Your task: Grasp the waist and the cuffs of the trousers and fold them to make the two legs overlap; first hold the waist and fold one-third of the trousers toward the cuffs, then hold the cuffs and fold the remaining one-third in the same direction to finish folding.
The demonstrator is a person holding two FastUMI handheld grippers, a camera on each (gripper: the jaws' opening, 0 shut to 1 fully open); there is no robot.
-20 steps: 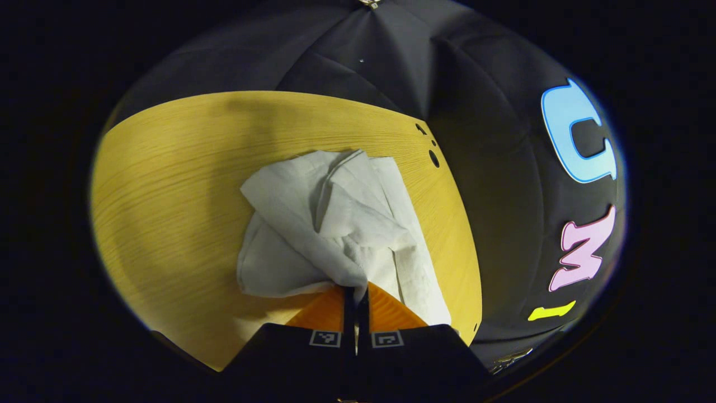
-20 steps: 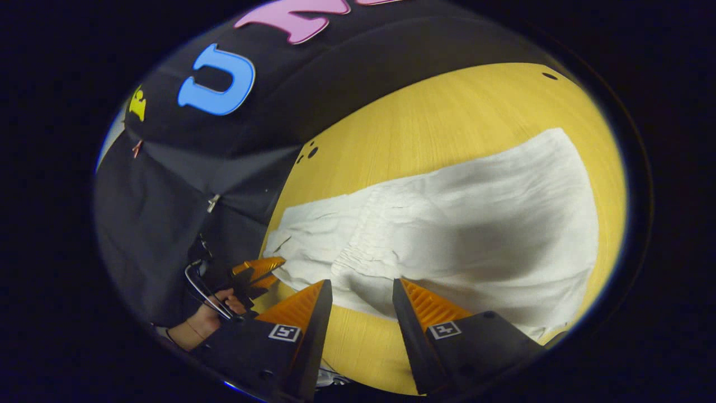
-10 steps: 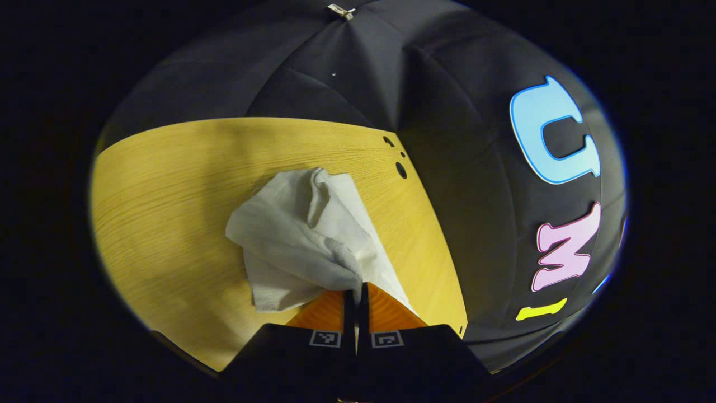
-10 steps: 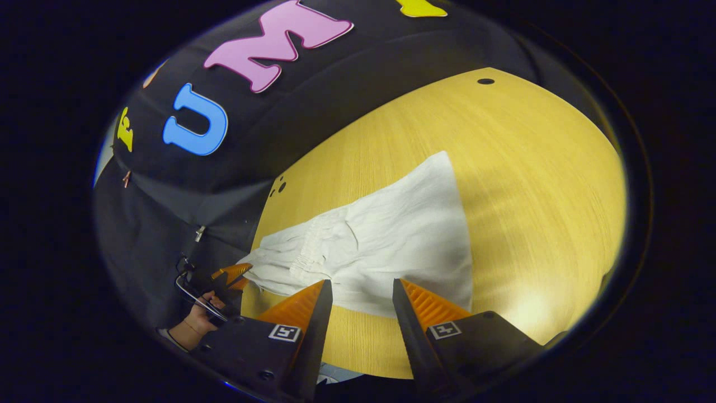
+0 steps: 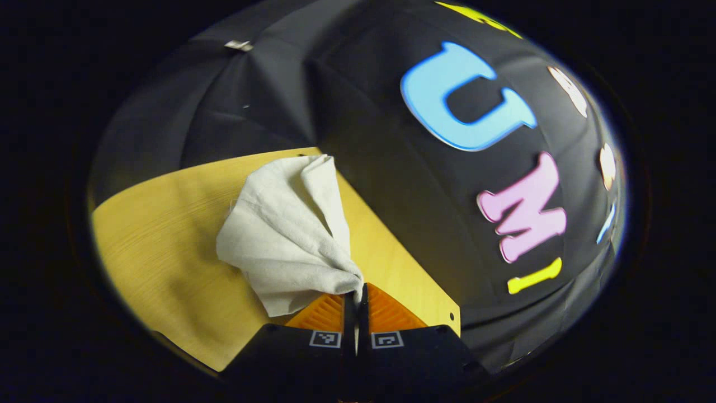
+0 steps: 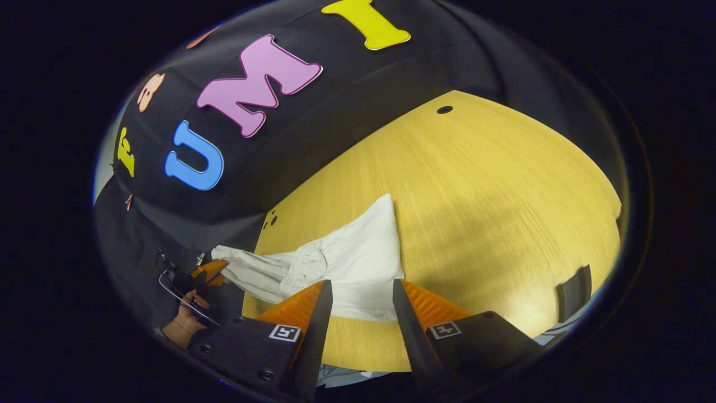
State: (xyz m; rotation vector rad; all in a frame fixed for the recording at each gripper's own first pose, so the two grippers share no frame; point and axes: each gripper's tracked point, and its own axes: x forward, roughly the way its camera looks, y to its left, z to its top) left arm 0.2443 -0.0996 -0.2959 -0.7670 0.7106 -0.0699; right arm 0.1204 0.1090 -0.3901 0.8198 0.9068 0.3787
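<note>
The white trousers (image 5: 285,235) hang bunched from my left gripper (image 5: 356,292), which is shut on one end of them above the wooden table (image 5: 162,240). In the right gripper view the trousers (image 6: 352,260) stretch from the left gripper (image 6: 210,270), held by a hand (image 6: 183,324) off the table's left edge, across to a flat part on the table. My right gripper (image 6: 358,299) is open, and the near edge of the cloth shows in the gap between its fingers. I cannot tell whether they touch the cloth.
The table (image 6: 492,190) stretches bare to the right of the trousers. It has small holes at its corners (image 6: 444,109) (image 6: 271,220). A dark flat object (image 6: 573,291) sits at its right edge. The booth's black cloth wall (image 5: 391,196) stands close behind the table.
The left gripper has lifted its end of the trousers and pulled it toward the table's edge, so the cloth is gathered narrower. The right gripper has backed away and stays open.
</note>
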